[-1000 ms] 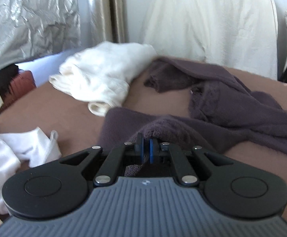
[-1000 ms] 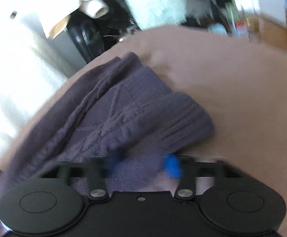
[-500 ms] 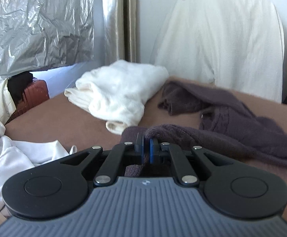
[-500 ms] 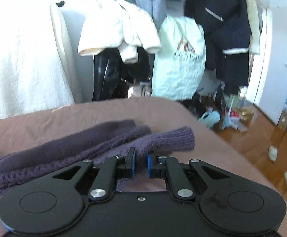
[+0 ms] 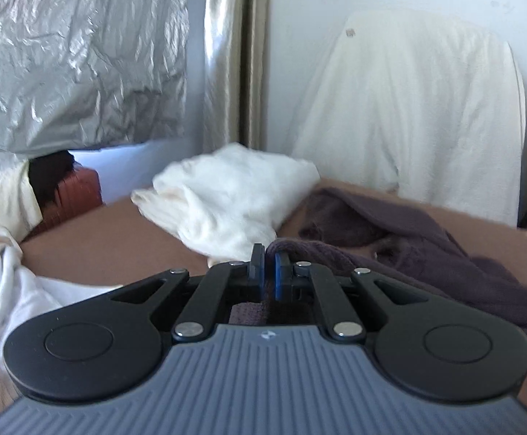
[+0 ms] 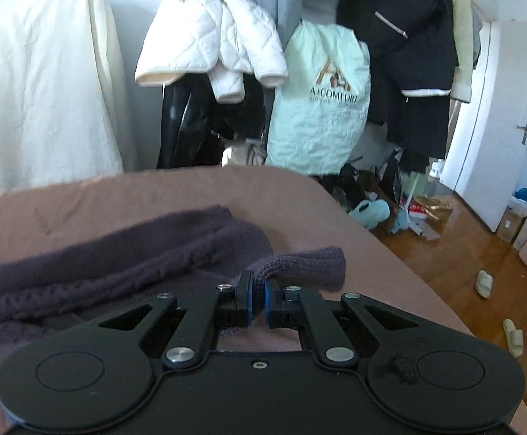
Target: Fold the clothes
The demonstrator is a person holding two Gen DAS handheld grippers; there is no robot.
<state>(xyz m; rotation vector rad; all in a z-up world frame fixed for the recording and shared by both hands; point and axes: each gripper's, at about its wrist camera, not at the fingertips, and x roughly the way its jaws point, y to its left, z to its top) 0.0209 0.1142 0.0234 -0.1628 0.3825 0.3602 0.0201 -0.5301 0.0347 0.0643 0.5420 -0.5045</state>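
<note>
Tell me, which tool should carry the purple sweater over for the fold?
Probably the right tool. It pinches the purple sweater at a loose ribbed edge with bare brown bed around it. The left tool also grips it, but the white clothes pile sits close ahead.

A bed (image 5: 125, 239) covered in a brown sheet carries a dark purple knitted sweater (image 5: 426, 253) spread across its middle toward the right edge. A rumpled white garment (image 5: 234, 199) lies at the far edge, touching the sweater. More white clothing (image 5: 13, 290) is heaped at the left edge.
</note>
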